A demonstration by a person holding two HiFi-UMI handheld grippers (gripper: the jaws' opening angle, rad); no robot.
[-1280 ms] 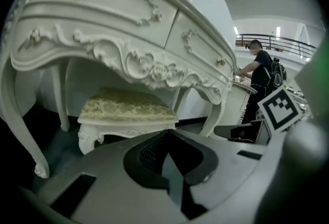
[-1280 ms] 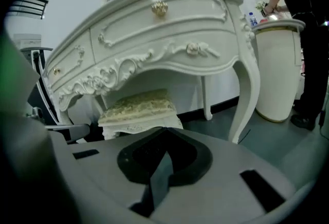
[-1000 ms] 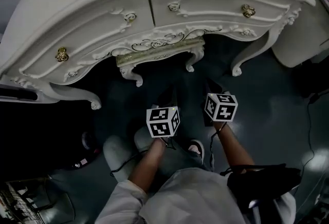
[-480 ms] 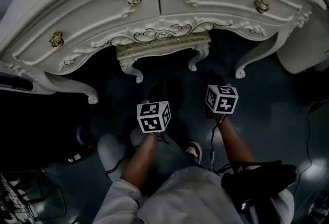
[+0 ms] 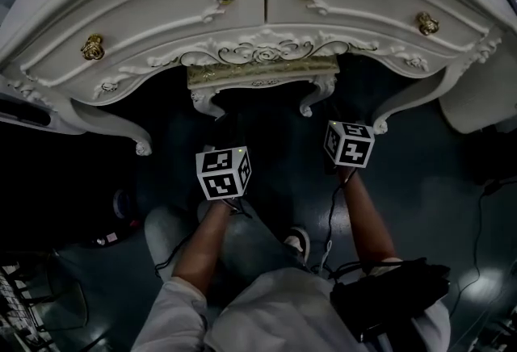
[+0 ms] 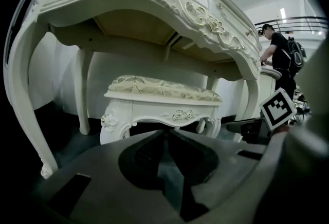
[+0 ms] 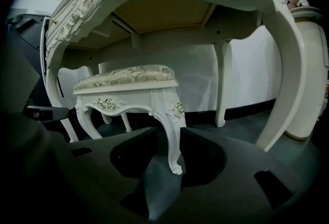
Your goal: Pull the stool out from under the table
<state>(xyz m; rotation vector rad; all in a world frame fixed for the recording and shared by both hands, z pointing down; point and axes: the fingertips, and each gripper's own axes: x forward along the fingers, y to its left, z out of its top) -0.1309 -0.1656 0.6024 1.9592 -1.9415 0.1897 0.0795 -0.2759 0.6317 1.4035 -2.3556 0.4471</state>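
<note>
We stand over a large cream dressing table point(image 5: 161, 27) with carved scrollwork along its front and two drawers side by side. It rests on curved legs on a dark floor point(image 5: 428, 181).

The stool point(image 5: 262, 72) is tucked under the table, in the opening between the table's front legs. From the head view only the front edge of its patterned seat and two carved front legs show below the table's apron. In both gripper views its feet are on the floor and its cushion sits well below the table's underside.

The left gripper point(image 6: 167, 135) is clenched, its tips together with nothing between them. It points at the stool's front and is not touching it.

The right gripper point(image 7: 169, 134) has just been opening its jaws, and they stand apart. The stool's nearest leg shows in line with the gap, but the pads are not on it.

Each gripper carries a marker cube, the left cube point(image 5: 222, 173) and the right cube point(image 5: 349, 143).

Smallest are the brass knobs point(image 5: 92, 46) on the drawers.
</note>
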